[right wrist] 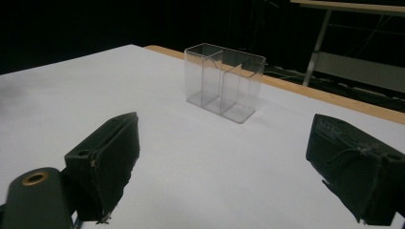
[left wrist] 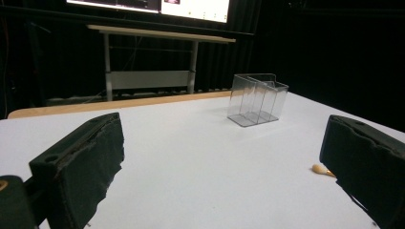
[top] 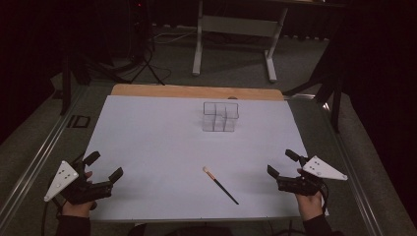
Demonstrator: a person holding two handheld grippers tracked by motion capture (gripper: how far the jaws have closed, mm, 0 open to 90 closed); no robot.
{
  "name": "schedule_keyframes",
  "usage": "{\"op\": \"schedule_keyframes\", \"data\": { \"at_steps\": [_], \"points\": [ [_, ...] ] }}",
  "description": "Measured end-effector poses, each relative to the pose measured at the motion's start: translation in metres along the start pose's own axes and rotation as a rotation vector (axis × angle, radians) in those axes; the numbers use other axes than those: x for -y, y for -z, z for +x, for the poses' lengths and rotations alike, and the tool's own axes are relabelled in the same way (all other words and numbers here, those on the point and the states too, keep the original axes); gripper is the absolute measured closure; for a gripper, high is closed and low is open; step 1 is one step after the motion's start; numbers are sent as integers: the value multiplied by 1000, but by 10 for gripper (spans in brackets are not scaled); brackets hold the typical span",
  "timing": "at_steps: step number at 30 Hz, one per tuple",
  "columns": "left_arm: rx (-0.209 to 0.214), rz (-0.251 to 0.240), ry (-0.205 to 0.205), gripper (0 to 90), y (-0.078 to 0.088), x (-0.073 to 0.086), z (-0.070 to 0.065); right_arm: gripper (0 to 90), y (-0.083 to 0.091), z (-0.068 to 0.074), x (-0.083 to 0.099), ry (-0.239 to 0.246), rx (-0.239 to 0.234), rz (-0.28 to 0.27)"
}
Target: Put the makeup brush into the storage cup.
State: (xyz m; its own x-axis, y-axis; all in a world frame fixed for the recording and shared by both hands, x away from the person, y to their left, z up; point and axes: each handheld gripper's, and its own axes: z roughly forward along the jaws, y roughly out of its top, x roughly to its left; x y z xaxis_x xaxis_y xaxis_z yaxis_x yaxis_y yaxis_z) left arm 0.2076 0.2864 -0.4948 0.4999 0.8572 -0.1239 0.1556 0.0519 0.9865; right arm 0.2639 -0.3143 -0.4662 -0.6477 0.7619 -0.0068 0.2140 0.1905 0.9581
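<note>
Only a clear organizer [top: 221, 116] and a brush [top: 220, 185] interrupt the open white tabletop [top: 147, 147].

The high view looks forward and down from the person's side onto the whole table [top: 147, 147]. The left gripper view sits low by the near left corner, facing across the top between its own jaws. The right gripper view sits low at the near right, facing the far side. All three share the clear box [top: 221, 116] [left wrist: 257, 98] [right wrist: 223, 82].
</note>
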Motion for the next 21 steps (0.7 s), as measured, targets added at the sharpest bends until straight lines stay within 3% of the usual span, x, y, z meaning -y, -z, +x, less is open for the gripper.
{"op": "schedule_keyframes", "data": {
  "at_steps": [12, 17, 18, 21],
  "points": [
    [-4, -2, 9, 16, 1, -1, -1, 108, 5, 4, -7, -2, 54, -1],
    [17, 7, 53, 4, 1, -3, -1, 107, 3, 8, -14, -24, 60, 28],
    [23, 13, 78, 0, 2, -4, -2, 106, 3, 9, -16, -21, 59, 30],
    [24, 19, 81, 0, 2, -5, -3, 101, 4, 12, -25, -23, 58, 30]
  ]
}}
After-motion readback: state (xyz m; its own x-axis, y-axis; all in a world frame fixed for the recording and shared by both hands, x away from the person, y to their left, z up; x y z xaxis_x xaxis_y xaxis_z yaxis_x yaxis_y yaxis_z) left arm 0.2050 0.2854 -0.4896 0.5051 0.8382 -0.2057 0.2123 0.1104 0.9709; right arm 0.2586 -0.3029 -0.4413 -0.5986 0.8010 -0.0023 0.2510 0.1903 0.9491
